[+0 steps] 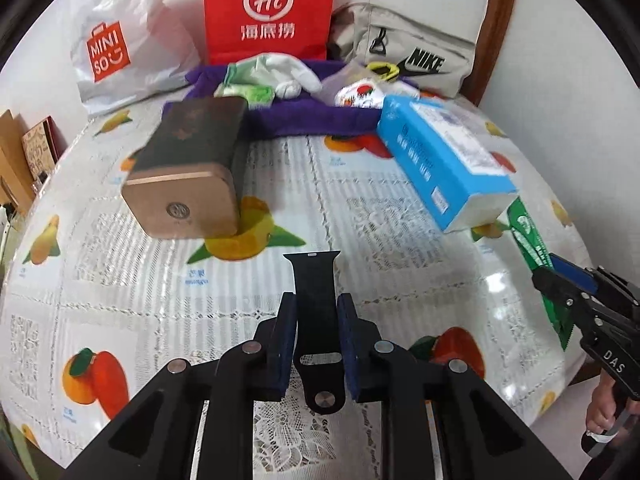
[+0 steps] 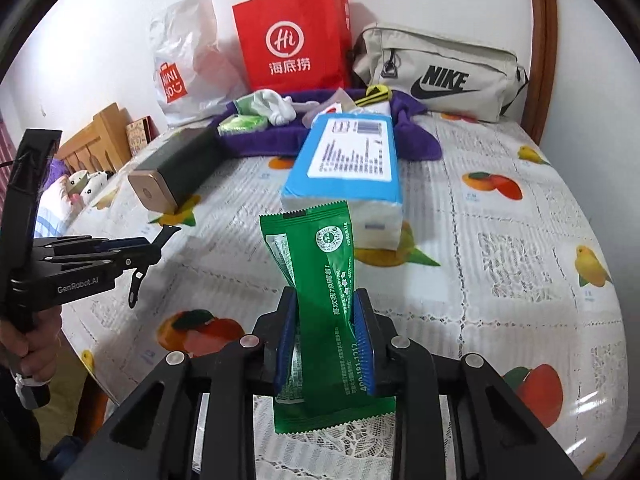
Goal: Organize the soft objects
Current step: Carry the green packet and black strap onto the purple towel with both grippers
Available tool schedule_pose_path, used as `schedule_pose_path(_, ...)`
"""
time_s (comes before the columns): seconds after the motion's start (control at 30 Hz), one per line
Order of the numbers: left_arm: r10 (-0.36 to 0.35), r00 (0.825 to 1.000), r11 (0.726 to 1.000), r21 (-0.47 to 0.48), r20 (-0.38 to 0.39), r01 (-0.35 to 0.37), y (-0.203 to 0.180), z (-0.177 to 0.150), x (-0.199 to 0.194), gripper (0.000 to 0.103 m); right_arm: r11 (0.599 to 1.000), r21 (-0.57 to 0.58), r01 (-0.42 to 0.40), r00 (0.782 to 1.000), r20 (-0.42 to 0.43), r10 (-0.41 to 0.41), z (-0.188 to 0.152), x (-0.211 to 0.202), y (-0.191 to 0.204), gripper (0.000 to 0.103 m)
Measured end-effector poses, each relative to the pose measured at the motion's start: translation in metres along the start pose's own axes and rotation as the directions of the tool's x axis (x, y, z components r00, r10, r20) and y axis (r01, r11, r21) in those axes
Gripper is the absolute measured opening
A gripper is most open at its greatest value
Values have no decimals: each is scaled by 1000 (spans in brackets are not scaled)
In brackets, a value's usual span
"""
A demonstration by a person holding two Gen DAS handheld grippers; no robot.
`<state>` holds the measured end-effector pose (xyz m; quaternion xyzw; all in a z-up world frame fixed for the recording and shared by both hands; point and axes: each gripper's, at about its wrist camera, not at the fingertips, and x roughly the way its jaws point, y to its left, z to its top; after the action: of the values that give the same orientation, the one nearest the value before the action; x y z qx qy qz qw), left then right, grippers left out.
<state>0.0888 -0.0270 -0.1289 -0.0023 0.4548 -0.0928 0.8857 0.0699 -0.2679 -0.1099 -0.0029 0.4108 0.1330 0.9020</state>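
My left gripper point(image 1: 317, 306) is shut on a black watch strap point(image 1: 318, 312) and holds it above the table; it also shows in the right wrist view point(image 2: 150, 250). My right gripper point(image 2: 325, 308) is shut on a green snack packet point(image 2: 320, 280) held upright above the table; it shows at the right edge of the left wrist view point(image 1: 568, 280). A purple towel point(image 1: 304, 118) lies at the back with white and green socks point(image 1: 272, 76) and other small soft items on it.
A blue tissue pack point(image 1: 440, 156) and a dark box with a gold end point(image 1: 188, 172) lie on the fruit-print tablecloth point(image 1: 160, 280). A Miniso bag point(image 1: 120, 40), a red paper bag point(image 1: 268, 8) and a beige Nike bag point(image 1: 408, 48) stand at the back wall.
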Motion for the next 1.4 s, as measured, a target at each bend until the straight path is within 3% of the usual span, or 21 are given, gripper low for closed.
schedule_pose_path(0.3,-4,997,1000,-13,80,5,13,24,-33,20,999,-31,-6,999,42,8,24,-17,10,27)
schedule_pose_path(0.67,29,992,997,-74,123,-20,48,56,-42,20,999,-48,10,997,74,-7,64,-17,11,27)
schedule_pose_path(1.4,57,986,994,-100,157,-42,84,142,-16,20,999,-46,17,995,103,-13,161,38,-6,27)
